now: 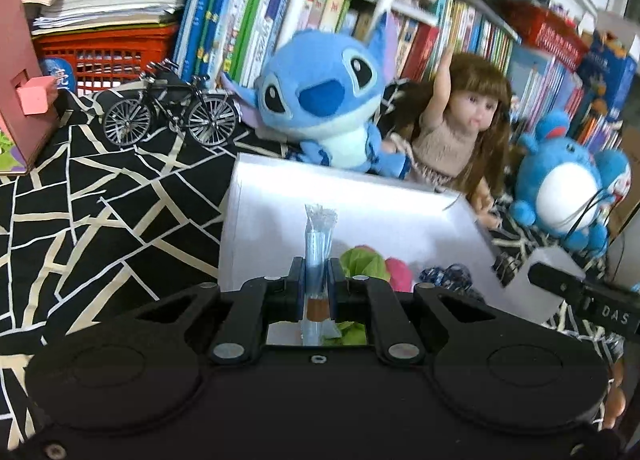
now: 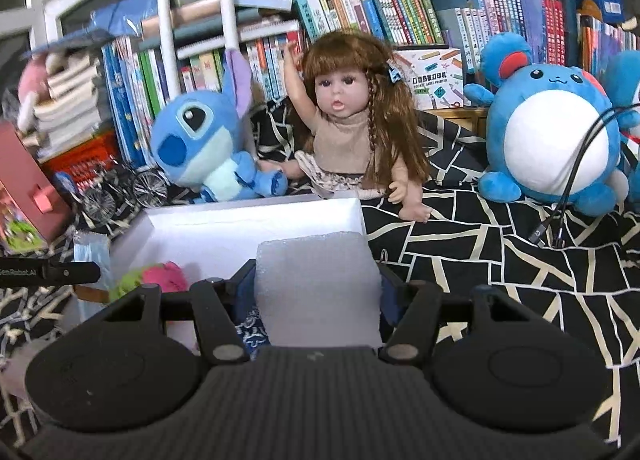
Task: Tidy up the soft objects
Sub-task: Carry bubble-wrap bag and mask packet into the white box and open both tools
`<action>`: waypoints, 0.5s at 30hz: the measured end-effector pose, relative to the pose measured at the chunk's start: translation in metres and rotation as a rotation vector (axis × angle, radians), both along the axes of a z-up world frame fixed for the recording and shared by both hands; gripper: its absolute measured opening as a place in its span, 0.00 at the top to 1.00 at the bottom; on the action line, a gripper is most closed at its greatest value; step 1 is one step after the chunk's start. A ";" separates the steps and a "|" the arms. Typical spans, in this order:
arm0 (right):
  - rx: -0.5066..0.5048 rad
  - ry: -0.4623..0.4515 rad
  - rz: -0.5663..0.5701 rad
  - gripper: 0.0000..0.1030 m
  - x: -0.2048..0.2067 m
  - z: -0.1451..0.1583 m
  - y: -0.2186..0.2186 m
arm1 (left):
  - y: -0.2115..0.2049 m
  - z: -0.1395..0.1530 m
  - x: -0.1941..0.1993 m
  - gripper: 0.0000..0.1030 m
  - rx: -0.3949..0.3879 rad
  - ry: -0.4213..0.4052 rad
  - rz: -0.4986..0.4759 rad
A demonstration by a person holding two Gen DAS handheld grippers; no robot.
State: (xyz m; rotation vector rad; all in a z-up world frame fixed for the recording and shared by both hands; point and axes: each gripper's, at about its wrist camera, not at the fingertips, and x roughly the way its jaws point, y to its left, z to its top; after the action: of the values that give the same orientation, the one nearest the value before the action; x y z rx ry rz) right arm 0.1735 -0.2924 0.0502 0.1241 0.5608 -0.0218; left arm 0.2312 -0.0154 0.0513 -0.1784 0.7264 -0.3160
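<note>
My left gripper [image 1: 318, 264] is shut on a thin clear plastic packet [image 1: 319, 228] with something blue inside, held upright over the white box [image 1: 304, 188]. In the box lie a green and pink soft toy [image 1: 362, 262] and a blue patterned cloth item [image 1: 448, 274]. My right gripper [image 2: 318, 276] is shut on a white foam block [image 2: 316, 288], above the box's right part [image 2: 248, 224]. The toy [image 2: 160, 276] shows to its left. The packet [image 2: 90, 252] and one left finger appear at the left edge of the right wrist view.
Behind the box sit a blue alien plush [image 1: 320, 100], a long-haired doll [image 1: 452, 132] and a round blue plush [image 2: 552, 132]. A model bicycle [image 1: 172, 108] and a pink box [image 1: 20, 80] stand left. Books line the back. A black cable [image 2: 568, 180] lies right on the patterned cloth.
</note>
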 end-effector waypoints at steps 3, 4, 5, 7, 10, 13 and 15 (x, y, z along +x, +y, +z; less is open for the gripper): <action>-0.011 0.034 0.000 0.38 0.010 -0.006 0.004 | -0.006 -0.006 0.006 0.90 0.017 0.023 -0.009; -0.011 0.046 0.001 0.38 0.014 -0.009 0.006 | -0.007 -0.008 0.008 0.90 0.016 0.034 -0.012; -0.010 0.059 0.002 0.38 0.017 -0.011 0.007 | -0.008 -0.009 0.010 0.90 0.014 0.042 -0.013; -0.006 0.072 -0.001 0.38 0.022 -0.013 0.010 | -0.010 -0.011 0.013 0.90 0.010 0.053 -0.019; 0.010 0.089 0.002 0.38 0.028 -0.015 0.011 | -0.013 -0.012 0.015 0.89 0.018 0.052 -0.027; 0.027 0.106 0.003 0.38 0.033 -0.017 0.012 | -0.015 -0.013 0.017 0.89 0.015 0.056 -0.030; 0.049 0.120 0.002 0.39 0.035 -0.019 0.012 | -0.016 -0.014 0.018 0.89 0.006 0.064 -0.033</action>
State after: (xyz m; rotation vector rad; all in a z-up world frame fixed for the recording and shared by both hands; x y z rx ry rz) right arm 0.2088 -0.2802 0.0308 0.1704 0.6811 -0.0134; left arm 0.2496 -0.0319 0.0369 -0.1715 0.7940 -0.3408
